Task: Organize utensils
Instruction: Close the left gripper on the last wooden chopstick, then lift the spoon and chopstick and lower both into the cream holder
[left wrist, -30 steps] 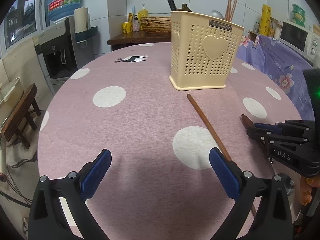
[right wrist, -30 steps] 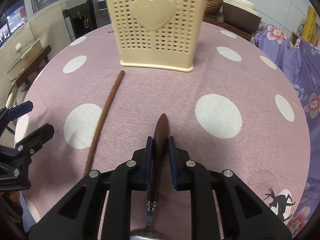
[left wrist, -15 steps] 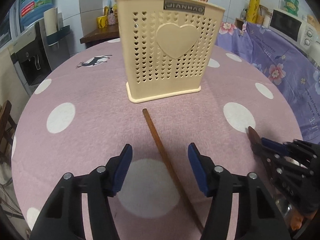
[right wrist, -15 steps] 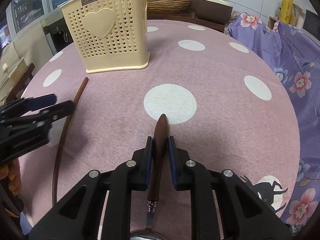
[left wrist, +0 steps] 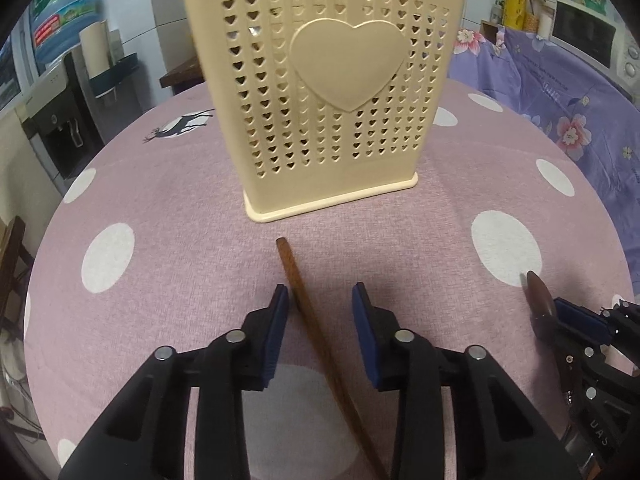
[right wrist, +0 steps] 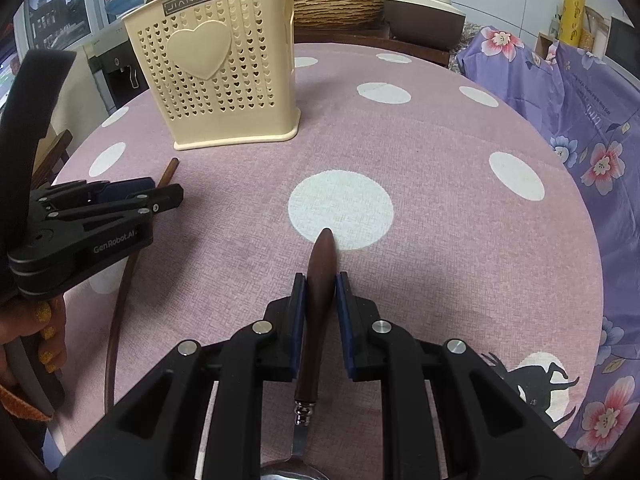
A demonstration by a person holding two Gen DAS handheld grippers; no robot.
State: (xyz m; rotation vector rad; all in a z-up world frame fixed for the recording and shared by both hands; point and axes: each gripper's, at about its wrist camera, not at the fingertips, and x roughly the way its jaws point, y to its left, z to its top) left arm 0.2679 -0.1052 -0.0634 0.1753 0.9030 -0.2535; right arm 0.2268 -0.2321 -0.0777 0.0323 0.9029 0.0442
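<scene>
The jaws of the left gripper [left wrist: 320, 304] stood apart, straddling a long wooden chopstick [left wrist: 316, 332] that lay flat on the pink dotted surface [left wrist: 160, 208], its far tip just short of the cream holder [left wrist: 320, 92]. The jaws of the right gripper [right wrist: 321, 296] were clenched on the dark wooden handle of a spoon [right wrist: 318, 312], to the right of the chopstick and nearer than the holder.
</scene>
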